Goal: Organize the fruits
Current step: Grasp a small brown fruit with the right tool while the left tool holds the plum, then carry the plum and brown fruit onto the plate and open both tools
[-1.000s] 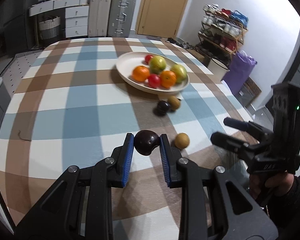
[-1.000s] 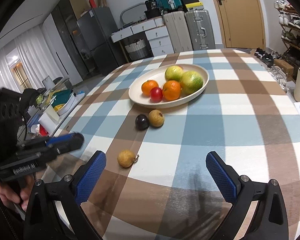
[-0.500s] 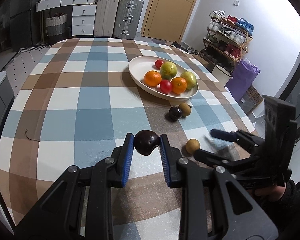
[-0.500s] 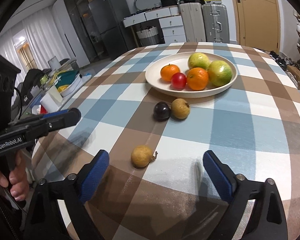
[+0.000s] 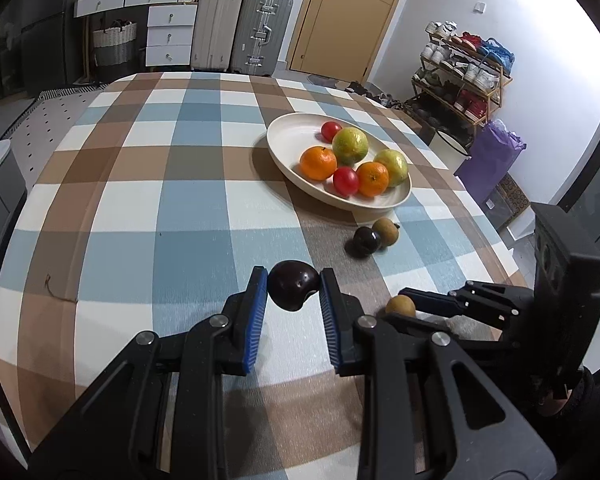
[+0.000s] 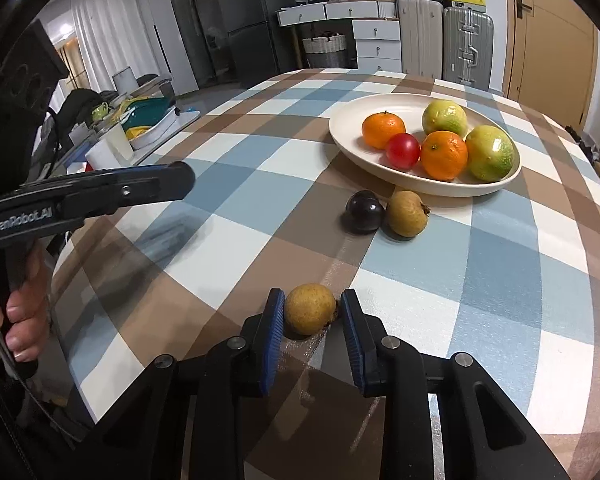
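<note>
Your left gripper (image 5: 293,285) is clamped on one dark plum (image 5: 293,285), lifted clear of the checked tablecloth (image 5: 140,208). Your right gripper (image 6: 310,314) has its pads against one tan fruit (image 6: 309,309) that seems to sit on the cloth. The cream bowl (image 5: 288,144) holds six: two oranges, two green fruits, two small red ones. Beside its near rim lie two more, a second plum (image 6: 365,212) touching a brown fruit (image 6: 406,213).

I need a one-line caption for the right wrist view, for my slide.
Right claw shut on a yellow-brown fruit on the checked tablecloth, before a plate of fruit.
</note>
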The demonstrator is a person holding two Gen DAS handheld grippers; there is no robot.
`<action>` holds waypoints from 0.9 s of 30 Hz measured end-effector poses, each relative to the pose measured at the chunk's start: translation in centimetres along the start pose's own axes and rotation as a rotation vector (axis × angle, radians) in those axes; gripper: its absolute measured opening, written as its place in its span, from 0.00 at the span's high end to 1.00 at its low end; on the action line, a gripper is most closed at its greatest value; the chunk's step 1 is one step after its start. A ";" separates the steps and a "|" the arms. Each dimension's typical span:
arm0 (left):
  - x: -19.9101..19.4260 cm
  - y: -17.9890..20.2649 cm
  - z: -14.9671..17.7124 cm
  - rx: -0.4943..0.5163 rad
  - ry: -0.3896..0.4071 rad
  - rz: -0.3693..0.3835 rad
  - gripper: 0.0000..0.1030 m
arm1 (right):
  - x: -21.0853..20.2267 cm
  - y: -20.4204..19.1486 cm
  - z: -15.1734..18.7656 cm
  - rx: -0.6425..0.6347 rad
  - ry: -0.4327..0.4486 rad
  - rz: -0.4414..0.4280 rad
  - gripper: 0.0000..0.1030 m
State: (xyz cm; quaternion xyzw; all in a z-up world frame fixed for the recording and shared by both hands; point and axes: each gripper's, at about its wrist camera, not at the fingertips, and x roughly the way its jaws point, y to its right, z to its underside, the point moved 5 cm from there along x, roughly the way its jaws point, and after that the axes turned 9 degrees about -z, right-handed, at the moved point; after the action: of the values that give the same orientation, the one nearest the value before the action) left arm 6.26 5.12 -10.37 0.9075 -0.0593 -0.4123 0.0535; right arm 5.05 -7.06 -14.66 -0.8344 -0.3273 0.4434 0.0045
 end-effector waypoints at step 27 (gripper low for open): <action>7.6 3.7 -11.2 0.039 -0.028 0.056 0.77 | -3.0 7.3 -9.4 0.114 0.171 -0.088 0.72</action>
State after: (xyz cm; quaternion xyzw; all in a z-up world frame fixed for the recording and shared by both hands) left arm 19.48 0.85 -8.16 0.9005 -0.0931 -0.4221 0.0466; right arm 14.81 -11.79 -8.87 -0.8525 -0.3361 0.3877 0.0992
